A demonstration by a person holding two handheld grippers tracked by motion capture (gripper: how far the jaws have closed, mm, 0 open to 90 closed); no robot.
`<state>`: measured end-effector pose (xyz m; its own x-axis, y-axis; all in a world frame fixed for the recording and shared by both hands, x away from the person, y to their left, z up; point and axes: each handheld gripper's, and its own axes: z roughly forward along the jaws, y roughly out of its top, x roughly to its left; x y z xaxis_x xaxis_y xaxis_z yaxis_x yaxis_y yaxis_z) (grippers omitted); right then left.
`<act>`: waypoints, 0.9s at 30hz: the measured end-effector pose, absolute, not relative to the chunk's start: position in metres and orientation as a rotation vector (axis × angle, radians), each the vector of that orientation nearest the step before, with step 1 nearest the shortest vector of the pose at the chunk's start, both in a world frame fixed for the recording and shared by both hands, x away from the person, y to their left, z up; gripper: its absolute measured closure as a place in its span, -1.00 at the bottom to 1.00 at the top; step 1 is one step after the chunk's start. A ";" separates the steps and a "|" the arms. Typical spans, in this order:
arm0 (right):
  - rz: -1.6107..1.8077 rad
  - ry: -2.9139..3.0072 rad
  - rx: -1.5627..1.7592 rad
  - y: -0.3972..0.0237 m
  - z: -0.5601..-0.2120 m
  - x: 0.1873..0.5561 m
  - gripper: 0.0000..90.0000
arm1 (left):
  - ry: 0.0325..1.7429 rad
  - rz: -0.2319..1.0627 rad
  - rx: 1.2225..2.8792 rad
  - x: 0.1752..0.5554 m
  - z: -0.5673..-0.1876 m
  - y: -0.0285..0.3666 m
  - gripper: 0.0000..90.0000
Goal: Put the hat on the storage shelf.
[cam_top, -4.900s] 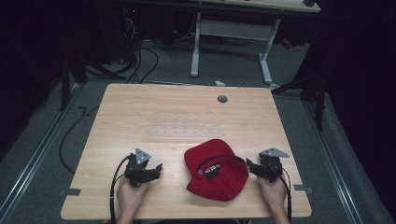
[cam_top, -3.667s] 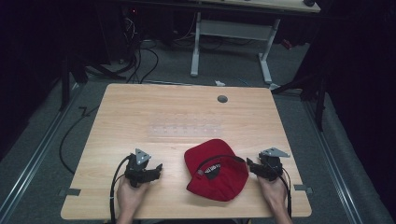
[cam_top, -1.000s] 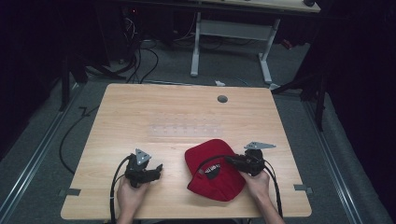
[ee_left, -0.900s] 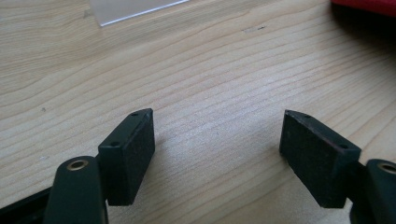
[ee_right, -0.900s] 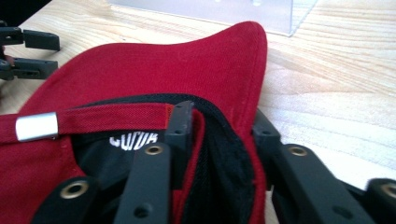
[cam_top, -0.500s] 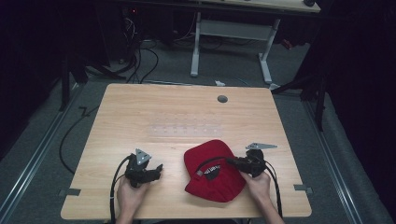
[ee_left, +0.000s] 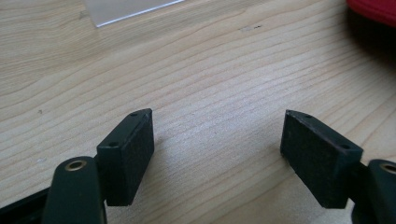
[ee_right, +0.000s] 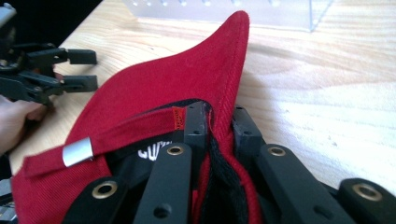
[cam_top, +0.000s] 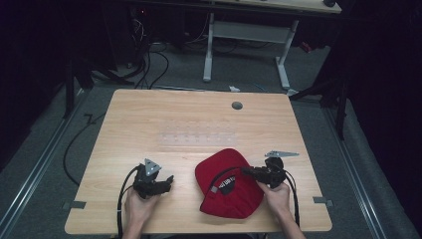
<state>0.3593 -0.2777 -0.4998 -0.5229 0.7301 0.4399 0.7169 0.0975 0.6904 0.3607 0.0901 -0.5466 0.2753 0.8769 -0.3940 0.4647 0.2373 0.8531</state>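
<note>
A red cap lies open side up on the wooden table, near the front edge, right of centre. My right gripper reaches in from the cap's right and is shut on its rim. In the right gripper view, the jaws of that gripper pinch the red edge and black inner band, with the cap's brim rising beyond and its strap with a metal clip at the left. My left gripper rests on the table left of the cap, open over bare wood.
A clear plastic plate lies flat in the table's middle, behind the cap. A round grommet hole sits near the far edge. Cables trail from both grippers toward the front edge. A desk frame and floor cables lie beyond the table.
My right gripper moved left from beside the cap onto its rim and shut on it; the cap's near side has shifted slightly. The left gripper has stayed put.
</note>
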 end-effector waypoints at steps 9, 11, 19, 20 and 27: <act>1.479 2.312 1.521 -0.277 -0.481 0.358 0.80 | 1.292 0.429 1.436 0.349 -0.541 0.085 -0.40; 1.485 2.313 1.514 -0.277 -0.480 0.359 0.80 | 1.279 0.424 1.433 0.347 -0.539 0.084 -0.41; 1.504 2.309 1.515 -0.280 -0.471 0.361 0.80 | 1.191 0.407 1.447 0.338 -0.528 0.073 -0.45; 1.507 2.307 1.523 -0.281 -0.470 0.361 0.80 | 1.173 0.402 1.455 0.336 -0.525 0.069 -0.46; 1.517 2.309 1.532 -0.284 -0.464 0.363 0.80 | 1.087 0.386 1.487 0.328 -0.515 0.053 -0.49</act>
<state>0.3628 -0.2839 -0.4641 -0.5294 0.7002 0.4789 0.7175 0.0684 0.6932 0.3280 0.0525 -0.5146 0.5091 0.7916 -0.3378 0.4009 0.1292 0.9070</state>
